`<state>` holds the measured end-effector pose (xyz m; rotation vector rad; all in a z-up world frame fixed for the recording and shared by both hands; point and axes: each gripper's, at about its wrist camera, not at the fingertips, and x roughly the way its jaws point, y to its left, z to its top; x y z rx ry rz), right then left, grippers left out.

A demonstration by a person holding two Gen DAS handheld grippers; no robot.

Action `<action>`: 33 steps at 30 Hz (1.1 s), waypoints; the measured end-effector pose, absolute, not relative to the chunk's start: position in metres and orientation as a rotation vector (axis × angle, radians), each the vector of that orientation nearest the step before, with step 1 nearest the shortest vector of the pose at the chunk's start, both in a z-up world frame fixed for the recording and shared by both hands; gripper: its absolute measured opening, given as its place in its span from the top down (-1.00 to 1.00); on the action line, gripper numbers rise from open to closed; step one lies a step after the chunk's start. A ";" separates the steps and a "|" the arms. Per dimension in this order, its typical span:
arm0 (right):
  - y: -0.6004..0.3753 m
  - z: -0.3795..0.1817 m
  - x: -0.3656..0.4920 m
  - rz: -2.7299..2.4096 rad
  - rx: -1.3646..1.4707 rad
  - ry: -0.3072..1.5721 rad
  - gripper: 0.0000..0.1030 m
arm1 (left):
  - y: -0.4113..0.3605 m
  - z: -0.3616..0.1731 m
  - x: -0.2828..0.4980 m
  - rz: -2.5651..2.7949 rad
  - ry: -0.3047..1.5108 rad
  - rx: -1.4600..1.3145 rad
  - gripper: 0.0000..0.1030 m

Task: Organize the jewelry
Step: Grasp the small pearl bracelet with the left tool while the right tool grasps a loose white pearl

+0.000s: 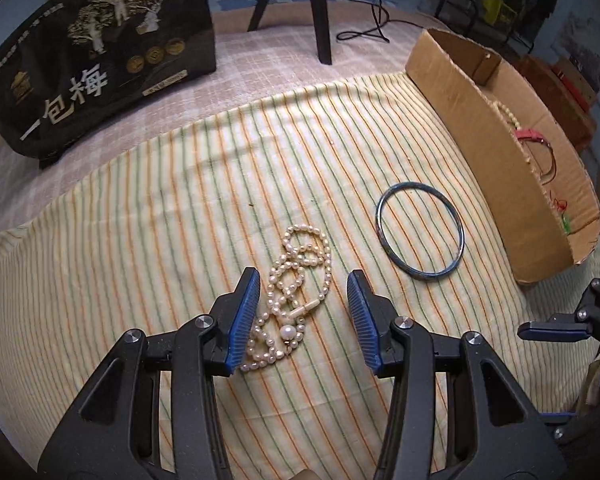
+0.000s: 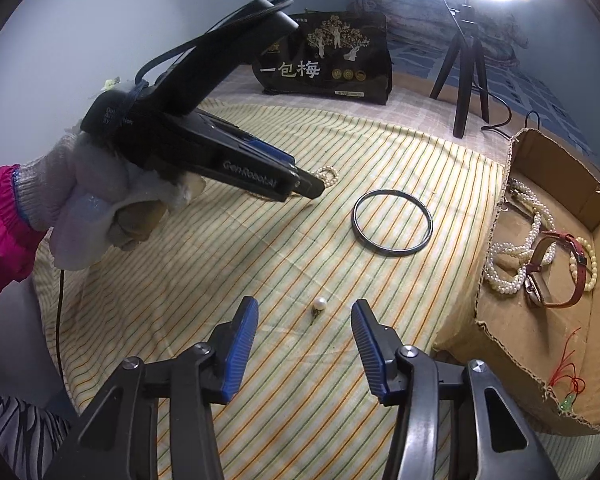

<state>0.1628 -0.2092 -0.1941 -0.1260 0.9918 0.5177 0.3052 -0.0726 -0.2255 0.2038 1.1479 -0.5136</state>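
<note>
Black hand-held gripper [image 2: 312, 188], blue ribbed pads [image 1: 244, 316], pink sleeve [image 2: 0, 216].

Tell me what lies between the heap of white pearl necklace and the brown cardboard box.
A thin dark blue-green bangle lies flat on striped cloth between pearl necklace and cardboard box, touching neither; the left wrist view shows it.

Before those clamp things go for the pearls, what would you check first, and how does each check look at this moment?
1. Left gripper jaws open: ok.
2. Pearl necklace lies between the left jaws: ok, though bunched toward the left pad.
3. Right gripper jaws open, loose pearl ahead between them: ok.
4. Cardboard box open on top, with bare floor left: ok; it already holds pearl strands and a red-strap watch.
5. Bangle lies apart from the necklace: ok.
6. Whether the left pads touch the striped cloth: cannot tell.
</note>
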 end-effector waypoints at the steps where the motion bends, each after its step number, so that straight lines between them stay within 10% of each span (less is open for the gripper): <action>1: -0.209 -0.195 0.163 0.517 -0.129 0.992 0.03 | -0.073 -0.227 0.305 -0.509 1.148 0.215 0.09; 6: -0.206 -0.201 0.167 0.512 -0.134 1.004 0.16 | -0.072 -0.231 0.307 -0.501 1.150 0.234 0.10; 18: -0.195 -0.214 0.175 0.505 -0.169 1.031 0.42 | -0.076 -0.235 0.311 -0.494 1.125 0.230 0.80; 33: -0.189 -0.219 0.169 0.495 -0.243 1.030 0.88 | -0.060 -0.219 0.311 -0.470 1.066 0.086 0.91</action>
